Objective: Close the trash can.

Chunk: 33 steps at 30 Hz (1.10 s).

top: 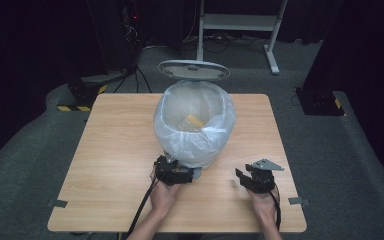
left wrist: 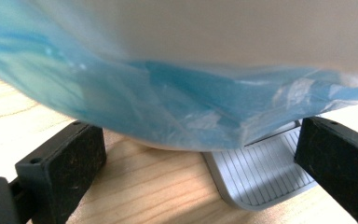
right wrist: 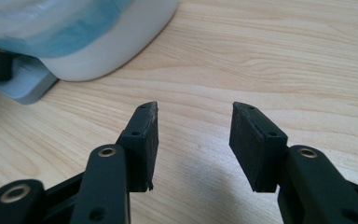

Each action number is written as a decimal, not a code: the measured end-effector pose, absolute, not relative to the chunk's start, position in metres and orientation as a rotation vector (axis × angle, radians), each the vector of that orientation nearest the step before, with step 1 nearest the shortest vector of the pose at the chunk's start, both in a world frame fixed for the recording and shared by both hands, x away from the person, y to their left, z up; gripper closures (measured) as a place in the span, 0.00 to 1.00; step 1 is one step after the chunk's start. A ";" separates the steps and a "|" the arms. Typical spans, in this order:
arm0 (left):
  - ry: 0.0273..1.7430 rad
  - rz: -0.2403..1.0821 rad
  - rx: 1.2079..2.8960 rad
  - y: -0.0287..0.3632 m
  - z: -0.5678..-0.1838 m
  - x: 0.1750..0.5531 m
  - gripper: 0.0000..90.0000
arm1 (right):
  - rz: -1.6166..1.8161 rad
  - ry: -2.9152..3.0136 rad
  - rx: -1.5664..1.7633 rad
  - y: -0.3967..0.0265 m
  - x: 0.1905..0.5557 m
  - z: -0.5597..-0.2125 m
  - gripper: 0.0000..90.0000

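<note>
Pressing pedal [left wrist: 265,175] with left gripper [top: 172,172], jaws wide, gripping nothing; we're risking snagging bin liner [left wrist: 168,102] sagging between them. Right gripper [right wrist: 193,140] half open, empty, bin [right wrist: 116,44] beyond jaws.

The high view looks forward and down from above the person's side, taking in the whole worktop [top: 115,150] and the lined bin [top: 195,125] at its middle. The left gripper view sits low, very near the bin's base, facing its bag [left wrist: 168,102] and grey pedal [left wrist: 265,172]. The right gripper view looks down along the wood from close by; the bin base [right wrist: 121,42] and pedal [right wrist: 23,84] appear in all three.
</note>
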<state>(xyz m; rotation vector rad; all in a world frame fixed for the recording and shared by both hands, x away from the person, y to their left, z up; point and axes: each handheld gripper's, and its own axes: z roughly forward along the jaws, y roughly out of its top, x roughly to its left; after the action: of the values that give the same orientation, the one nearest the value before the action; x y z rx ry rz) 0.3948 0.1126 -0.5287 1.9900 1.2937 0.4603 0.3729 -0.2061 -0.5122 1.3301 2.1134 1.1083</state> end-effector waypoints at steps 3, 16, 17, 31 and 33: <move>1.294 0.460 1.989 0.113 -0.529 0.395 0.02 | 1.088 2.114 1.334 -0.204 0.375 -0.514 0.57; 1.297 0.453 1.978 0.113 -0.529 0.395 0.02 | 0.997 2.130 1.353 -0.197 0.381 -0.528 0.50; 1.296 0.453 1.979 0.113 -0.529 0.395 0.02 | 0.987 2.135 1.348 -0.197 0.382 -0.528 0.49; 1.298 0.442 1.954 0.114 -0.527 0.392 0.04 | 0.939 2.141 1.347 -0.193 0.386 -0.529 0.40; 1.301 0.447 1.948 0.113 -0.526 0.391 0.04 | 0.938 2.142 1.344 -0.193 0.386 -0.529 0.40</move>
<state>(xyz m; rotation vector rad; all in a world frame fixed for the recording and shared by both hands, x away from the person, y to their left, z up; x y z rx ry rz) 0.3905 0.1130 -0.5261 1.9482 1.3011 0.4474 0.3856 -0.1932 -0.5290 1.3445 2.1417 0.9382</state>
